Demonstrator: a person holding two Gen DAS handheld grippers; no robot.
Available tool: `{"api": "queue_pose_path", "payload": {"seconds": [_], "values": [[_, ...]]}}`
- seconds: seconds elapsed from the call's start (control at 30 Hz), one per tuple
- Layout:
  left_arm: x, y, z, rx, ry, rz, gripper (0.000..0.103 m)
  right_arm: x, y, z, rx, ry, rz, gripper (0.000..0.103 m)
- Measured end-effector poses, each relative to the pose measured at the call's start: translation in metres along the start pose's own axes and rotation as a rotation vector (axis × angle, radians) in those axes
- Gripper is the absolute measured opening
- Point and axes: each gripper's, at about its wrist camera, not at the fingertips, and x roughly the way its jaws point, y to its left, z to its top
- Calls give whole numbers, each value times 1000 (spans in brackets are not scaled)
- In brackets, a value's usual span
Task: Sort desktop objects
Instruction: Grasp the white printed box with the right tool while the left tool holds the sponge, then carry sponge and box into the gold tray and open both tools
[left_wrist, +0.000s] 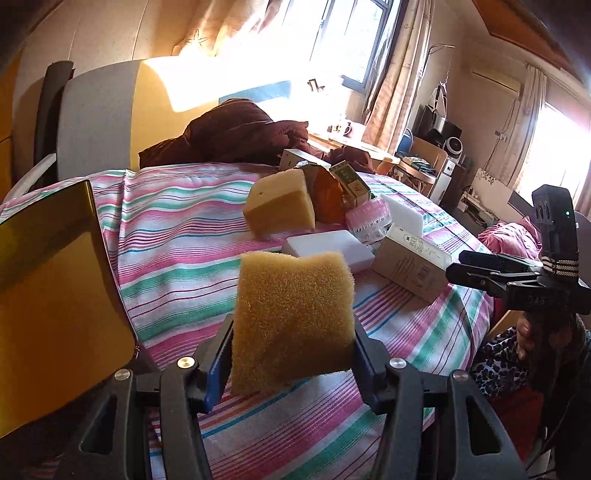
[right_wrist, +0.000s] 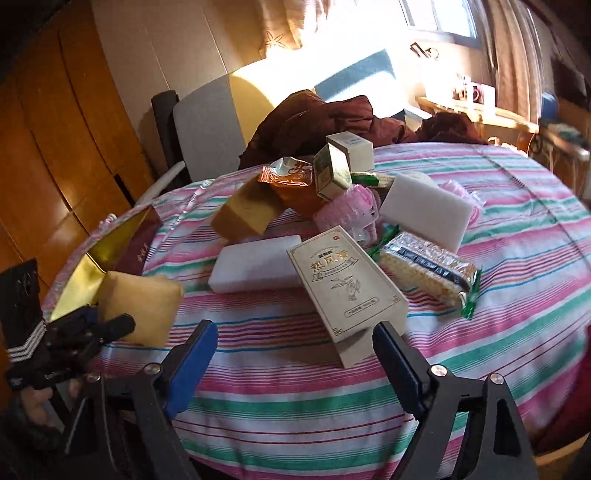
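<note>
We hold the left gripper (left_wrist: 293, 363) tilted downward, its two black fingers with blue pads (left_wrist: 218, 365) pressed against the sides of a yellow sponge (left_wrist: 291, 321), lifted clear of the striped cloth. Our right gripper (right_wrist: 295, 354) also points downward, jaws apart with nothing between the blue pads (right_wrist: 192, 365), which touch nothing. From the left wrist view the right gripper shows at the far right edge, a hand (left_wrist: 526, 336) gripping its handle below; from the right wrist view the left gripper sits at the near left
</note>
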Motion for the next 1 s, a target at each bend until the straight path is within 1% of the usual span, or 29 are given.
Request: {"api": "queue_pose_path", "payload": {"seconds": [0.07, 0.17, 0.33, 0.43, 0.6, 0.73, 0.83, 1.0], "values": [[2, -1, 1, 3, 2, 2, 58, 2, 2, 5, -70, 1, -58, 86], [7, -3, 5, 13, 7, 9, 58, 9, -7, 18, -140, 19, -94, 86], [15, -7, 9, 26, 17, 23, 58, 35, -8, 26, -236, 120, -127, 84], [18, -7, 11, 27, 19, 26, 58, 50, -7, 25, -274, 160, -142, 84], [22, -7, 12, 31, 30, 33, 58, 62, -10, 26, -271, 175, -128, 78], [22, -8, 11, 33, 34, 39, 58, 65, -10, 24, -264, 183, -120, 61], [21, -9, 11, 38, 31, 42, 57, 66, -7, 22, -255, 175, -122, 52], [15, -9, 8, 31, 16, 37, 56, 62, -1, 16, -232, 168, -132, 51]]}}
